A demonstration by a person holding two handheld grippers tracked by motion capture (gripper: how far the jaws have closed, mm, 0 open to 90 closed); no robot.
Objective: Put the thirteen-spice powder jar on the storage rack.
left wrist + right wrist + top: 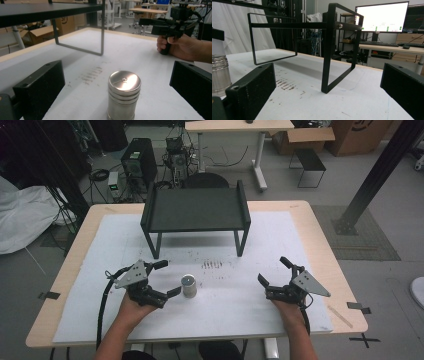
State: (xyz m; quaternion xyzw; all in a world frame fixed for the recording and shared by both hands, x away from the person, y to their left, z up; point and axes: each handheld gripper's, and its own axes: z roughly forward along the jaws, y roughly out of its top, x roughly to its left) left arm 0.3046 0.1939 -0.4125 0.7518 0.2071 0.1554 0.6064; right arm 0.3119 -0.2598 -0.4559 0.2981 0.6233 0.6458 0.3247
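Both hands enter the high view low, left gripper [167, 279] and right gripper [272, 270] each spread wide and empty, the steel canister [189, 285] upright just beside the left one's jaws. Left gripper view sets the canister [124, 96] between its parted jaws, untouched. Right gripper view faces the black rack [329, 47] on the white table cover [317, 100], jaws wide apart.

Can [189, 286] on surface [310, 227], before shelf [195, 210], between left tool [167, 278] and right tool [272, 271].
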